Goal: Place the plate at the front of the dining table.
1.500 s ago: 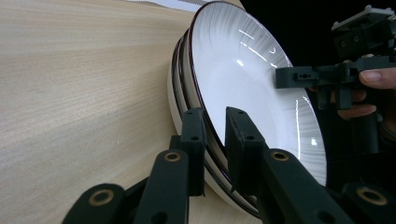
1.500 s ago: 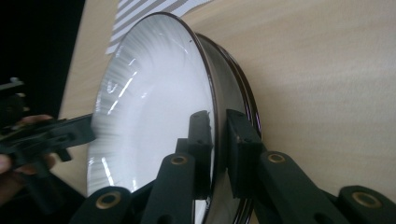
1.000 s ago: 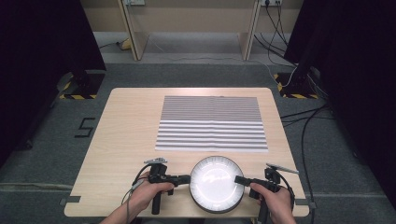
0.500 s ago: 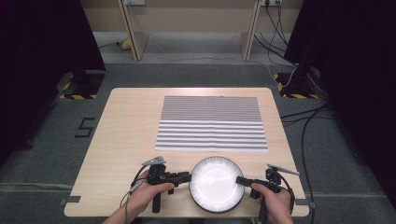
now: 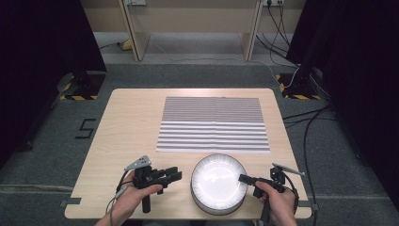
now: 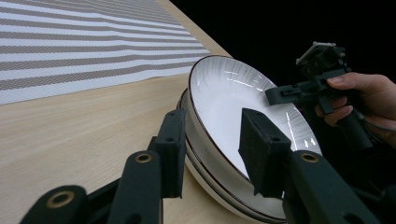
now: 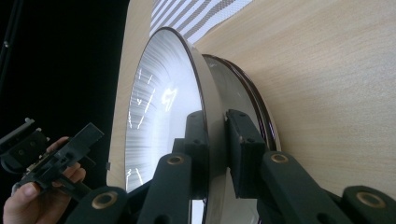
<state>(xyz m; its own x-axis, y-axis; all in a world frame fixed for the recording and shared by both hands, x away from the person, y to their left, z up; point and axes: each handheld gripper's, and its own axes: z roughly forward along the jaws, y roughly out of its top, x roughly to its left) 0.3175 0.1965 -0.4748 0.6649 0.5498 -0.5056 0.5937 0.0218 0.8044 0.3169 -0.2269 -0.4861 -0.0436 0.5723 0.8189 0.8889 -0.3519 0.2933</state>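
**A:** Where's the stack?

**B:** The plates (image 5: 219, 183) sit on the counter (image 5: 131, 127), just on my side of the striped mat (image 5: 212, 124). My right hand-held gripper (image 7: 215, 140) is clamped on the top plate's rim.

**A:** And the left?

**B:** The left hand-held gripper (image 6: 210, 149) is spread wide around the rim nearest it, gripping nothing.

**A:** How will it handle?

**B:** Glazed ceramic, I'd say: stiff, heavy, slick, breakable. I'd pinch opposite rim edges.

A stack of round white ceramic plates with thin dark rims (image 5: 218, 182) (image 6: 243, 112) (image 7: 163, 112) sits at the near edge of the pale wooden surface (image 5: 127, 127), just below the striped mat (image 5: 212, 123).
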